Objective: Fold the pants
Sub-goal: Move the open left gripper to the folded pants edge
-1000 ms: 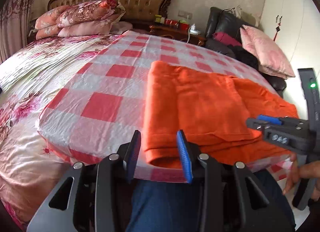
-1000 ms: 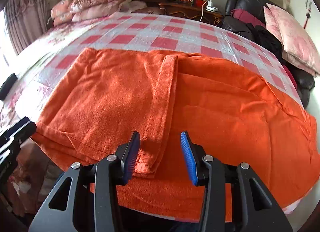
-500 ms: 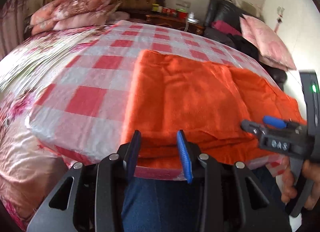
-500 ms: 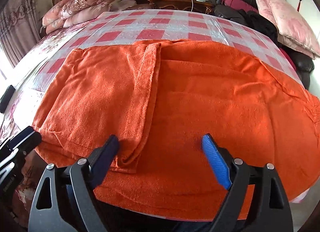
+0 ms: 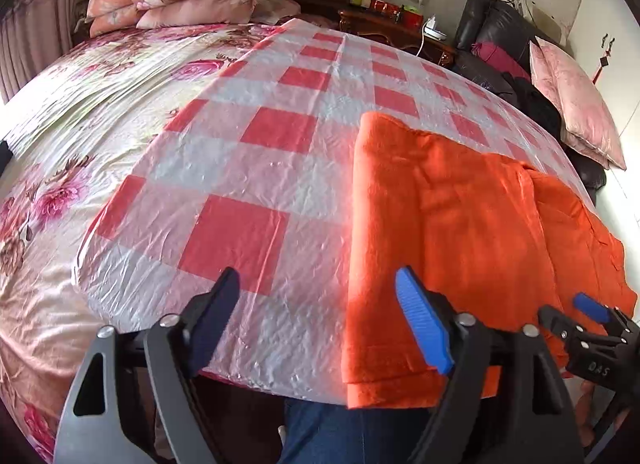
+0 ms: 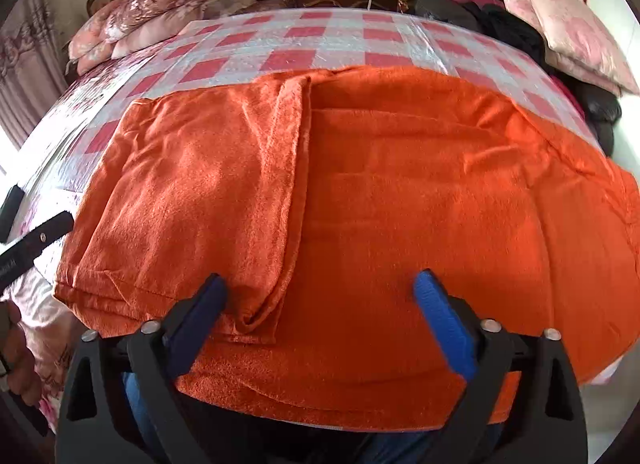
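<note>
Both claws just opened up wide, nothing pinched in either one. Left gripper slid over to the left side of the orange pants, jaws spread above the checked plastic sheet and the pants' left edge. Right gripper spread over the near edge, right where the folded-over flap ends. Pants lying flat on the bed near the person, part folded already. Looks like getting ready to grab the near edge for one more fold.
</note>
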The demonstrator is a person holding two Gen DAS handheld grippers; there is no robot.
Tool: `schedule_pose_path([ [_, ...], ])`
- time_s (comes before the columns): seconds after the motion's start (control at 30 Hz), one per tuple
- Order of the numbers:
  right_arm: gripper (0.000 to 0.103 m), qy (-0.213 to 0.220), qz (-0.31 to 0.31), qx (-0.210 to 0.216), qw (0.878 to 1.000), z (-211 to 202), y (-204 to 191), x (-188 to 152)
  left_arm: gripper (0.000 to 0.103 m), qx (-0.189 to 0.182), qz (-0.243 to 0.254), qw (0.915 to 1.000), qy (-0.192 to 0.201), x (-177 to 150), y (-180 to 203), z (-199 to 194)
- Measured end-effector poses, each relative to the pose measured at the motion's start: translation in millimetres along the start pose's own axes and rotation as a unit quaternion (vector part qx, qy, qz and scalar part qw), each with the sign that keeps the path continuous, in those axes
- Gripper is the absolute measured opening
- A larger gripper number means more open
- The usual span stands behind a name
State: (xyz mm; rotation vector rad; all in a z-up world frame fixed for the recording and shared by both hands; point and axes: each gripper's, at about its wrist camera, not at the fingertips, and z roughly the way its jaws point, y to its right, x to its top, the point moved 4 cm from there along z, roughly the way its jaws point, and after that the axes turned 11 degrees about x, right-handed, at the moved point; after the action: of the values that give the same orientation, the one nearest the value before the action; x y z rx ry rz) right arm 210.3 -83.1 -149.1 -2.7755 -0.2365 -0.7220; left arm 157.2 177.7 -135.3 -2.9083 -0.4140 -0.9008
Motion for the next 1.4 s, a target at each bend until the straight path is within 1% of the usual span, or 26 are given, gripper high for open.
schedule_pose_path([
  [0.1, 0.098, 0.002, 0.001, -0.007, 1.000, 0, -1, 0, 0.090, 0.003, 0.008, 1.0000, 0.003, -4, 0, 2],
  [0.13, 0.098, 0.001, 0.001, -0.008, 1.000, 1, -1, 0, 0.091, -0.001, 0.006, 1.0000, 0.002, -5, 0, 4],
  [0.2, 0.099, 0.001, -0.001, -0.008, 1.000, 1, -2, 0, 0.099, -0.014, 0.016, 0.9997, 0.009, -7, 2, 4],
  [0.23, 0.099, 0.002, -0.003, -0.007, 1.000, 1, -2, 0, 0.101, -0.020, 0.023, 0.9995, 0.011, -8, 4, 5],
  [0.43, 0.099, 0.001, -0.005, -0.005, 1.000, 1, -1, -1, 0.101, -0.016, 0.035, 0.9990, 0.024, -10, 8, 5],
  [0.53, 0.099, 0.003, -0.006, -0.006, 1.000, 1, -1, -1, 0.101, -0.005, 0.051, 0.9984, 0.026, -11, 12, 5],
  [0.63, 0.099, 0.009, -0.010, -0.007, 1.000, 0, -2, -2, 0.101, 0.001, 0.046, 0.9986, 0.027, -11, 12, 5],
  [0.67, 0.099, 0.012, -0.010, -0.007, 1.000, 0, -2, -2, 0.100, -0.003, 0.045, 0.9985, 0.030, -11, 14, 4],
  [0.7, 0.099, 0.014, -0.012, -0.007, 1.000, 0, -2, -2, 0.092, -0.011, 0.042, 0.9984, 0.036, -12, 15, 2],
  [0.73, 0.099, 0.014, -0.014, -0.006, 1.000, 0, -2, -2, 0.088, -0.013, 0.042, 0.9982, 0.041, -12, 16, 0],
  [0.77, 0.099, 0.014, -0.015, -0.004, 1.000, -1, -2, -2, 0.081, -0.010, 0.046, 0.9976, 0.051, -12, 17, -5],
  [0.83, 0.097, 0.024, -0.014, 0.003, 1.000, -8, 0, -1, 0.077, -0.015, 0.046, 0.9962, 0.072, -12, 15, -17],
  [0.87, 0.097, 0.038, -0.013, 0.005, 0.999, -14, 1, 1, 0.075, -0.029, 0.042, 0.9954, 0.081, -13, 13, -26],
  [0.9, 0.097, 0.054, -0.017, 0.005, 0.998, -22, 0, 4, 0.071, -0.051, 0.035, 0.9946, 0.083, -15, 10, -32],
  [0.93, 0.094, 0.065, -0.026, 0.006, 0.998, -28, -3, 7, 0.068, -0.073, 0.027, 0.9938, 0.079, -17, 8, -36],
  [0.97, 0.090, 0.075, -0.042, 0.007, 0.996, -33, -8, 10, 0.063, -0.097, 0.015, 0.9927, 0.071, -20, 5, -39],
  [1.0, 0.079, 0.079, -0.053, 0.006, 0.995, -35, -12, 11, 0.061, -0.113, 0.005, 0.9916, 0.063, -23, 2, -40],
  [1.03, 0.069, 0.079, -0.062, 0.006, 0.995, -36, -16, 11, 0.058, -0.128, -0.006, 0.9904, 0.053, -26, 0, -39],
  [1.07, 0.065, 0.073, -0.071, 0.006, 0.995, -33, -20, 10, 0.053, -0.141, -0.019, 0.9889, 0.044, -28, -3, -37],
  [1.1, 0.055, 0.065, -0.074, 0.009, 0.995, -29, -21, 9, 0.048, -0.150, -0.027, 0.9876, 0.037, -30, -5, -35],
  [1.13, 0.046, 0.055, -0.074, 0.016, 0.996, -25, -22, 7, 0.047, -0.162, -0.037, 0.9856, 0.030, -31, -6, -33],
  [1.17, 0.043, 0.050, -0.073, 0.020, 0.996, -23, -23, 4, 0.046, -0.176, -0.057, 0.9825, 0.021, -32, -11, -30],
  [1.2, 0.042, 0.043, -0.074, 0.023, 0.996, -19, -24, 2, 0.045, -0.181, -0.069, 0.9809, 0.016, -32, -14, -27],
  [1.3, 0.042, 0.021, -0.084, 0.020, 0.996, -11, -25, -2, 0.044, -0.210, -0.107, 0.9718, -0.012, -36, -22, -19],
  [1.37, 0.042, 0.022, -0.086, 0.018, 0.996, -10, -25, -5, 0.042, -0.233, -0.130, 0.9634, -0.028, -40, -26, -14],
  [1.4, 0.042, 0.022, -0.088, 0.015, 0.996, -10, -26, -5, 0.042, -0.240, -0.136, 0.9608, -0.029, -41, -28, -14],
])
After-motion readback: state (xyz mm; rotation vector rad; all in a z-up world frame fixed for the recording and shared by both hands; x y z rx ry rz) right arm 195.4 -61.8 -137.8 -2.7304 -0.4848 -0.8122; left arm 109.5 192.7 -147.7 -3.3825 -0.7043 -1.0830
